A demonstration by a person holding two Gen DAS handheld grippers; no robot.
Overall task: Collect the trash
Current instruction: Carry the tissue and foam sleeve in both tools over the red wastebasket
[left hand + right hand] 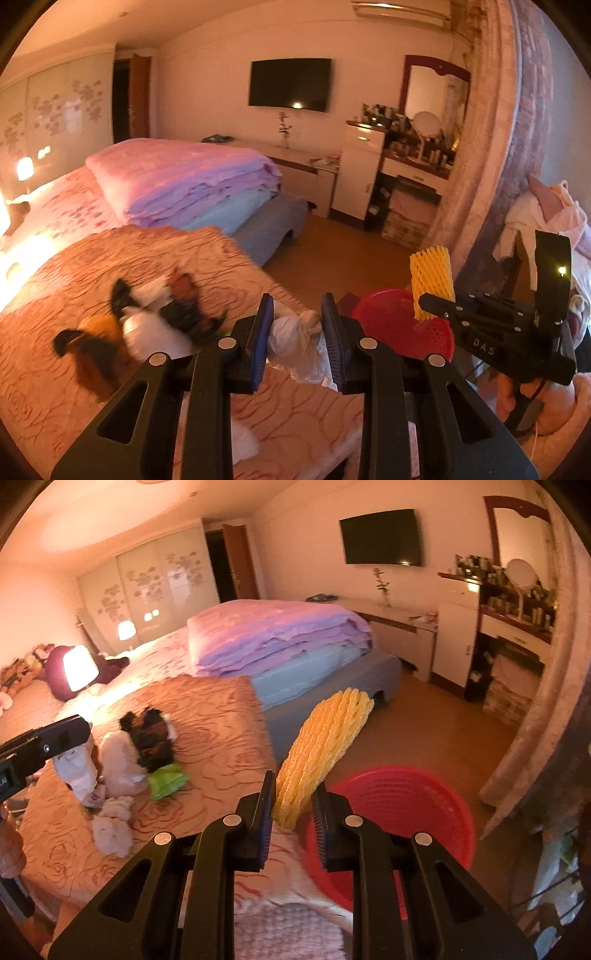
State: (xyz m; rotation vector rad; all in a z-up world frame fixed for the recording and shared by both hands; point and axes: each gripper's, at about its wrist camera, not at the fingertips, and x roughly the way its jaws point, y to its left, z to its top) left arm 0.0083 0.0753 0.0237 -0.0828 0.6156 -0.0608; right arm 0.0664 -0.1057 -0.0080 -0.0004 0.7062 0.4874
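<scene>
Nearest: the left gripper (pixel 297 332) has its blue-padded fingers clamped on a crumpled white tissue wad (pixel 295 338), held over the edge of the orange rose-patterned quilted bedspread (pixel 110 387). The right gripper (pixel 291 812) pinches the lower end of a yellow foam-mesh fruit sleeve (pixel 321 753); grip looks shallow, w/ most of the sleeve standing free above the pads and leaning toward the bin. Just beyond and below the right gripper sits the round red plastic perforated basket (pixel 413 805) on the floor beside the bed; it appears empty so far. Mid-range, on the bedspread: a loose pile of remaining trash, i.e. white tissue clumps (pixel 112 829), a green crumpled wrapper (pixel 168 781) and a dark brown-black wrapper (pixel 151 738). Far: folded lilac duvet (pixel 277 638), wall-mounted black TV (pixel 382 537), dresser w/ round mirror (pixel 521 574). Risks, as judged from here: (1) the sleeve is light and held at one end only, so on release it may catch the rim and fall outside the basket; centre it over the opening first. (2) The tissue wad is soft and may cling to a pad after the fingers part. (3) Both grippers converge on one basket; approx. simultaneous drops invite a collision, so sequence them.
</scene>
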